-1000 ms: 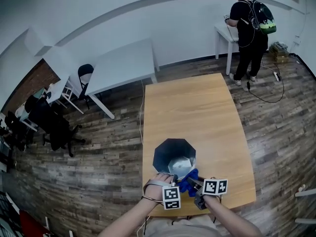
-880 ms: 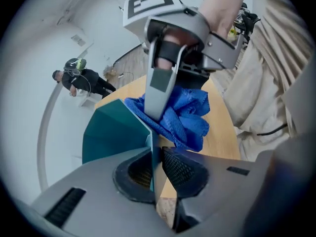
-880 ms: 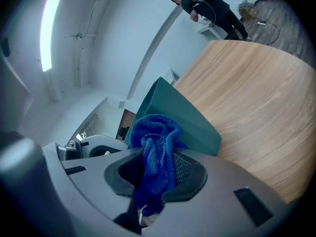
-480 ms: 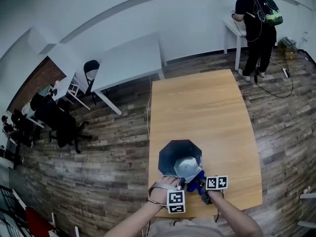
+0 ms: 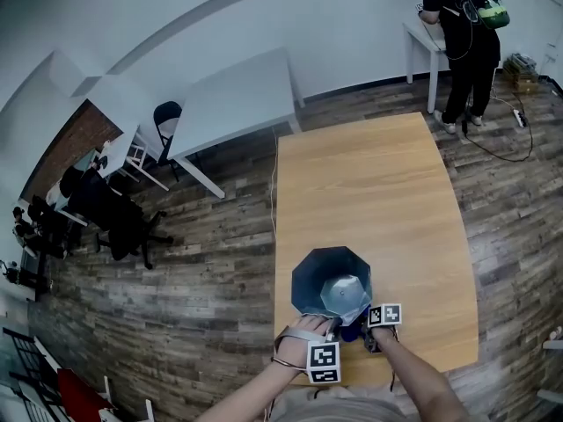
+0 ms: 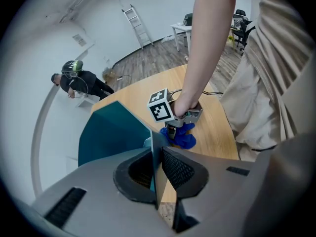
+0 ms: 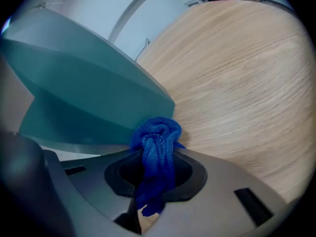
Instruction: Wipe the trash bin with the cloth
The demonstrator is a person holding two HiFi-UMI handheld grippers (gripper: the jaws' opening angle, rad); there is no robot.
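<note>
Right gripper view: cloth (image 7: 157, 138) clamped; perhaps touching bin (image 7: 84, 93)

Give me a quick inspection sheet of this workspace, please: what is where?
Surface: light wooden table.
Job's things: teal trash bin upright near the table's near edge; blue cloth bunched against its outer wall.
Clutter: nothing seen.
Grippers: left gripper shut on the trash bin's rim; right gripper shut on the cloth.
Cables: one cable on the floor by the far person.
Surroundings: white tables, black chairs, a person with a backpack, plank floor.
</note>
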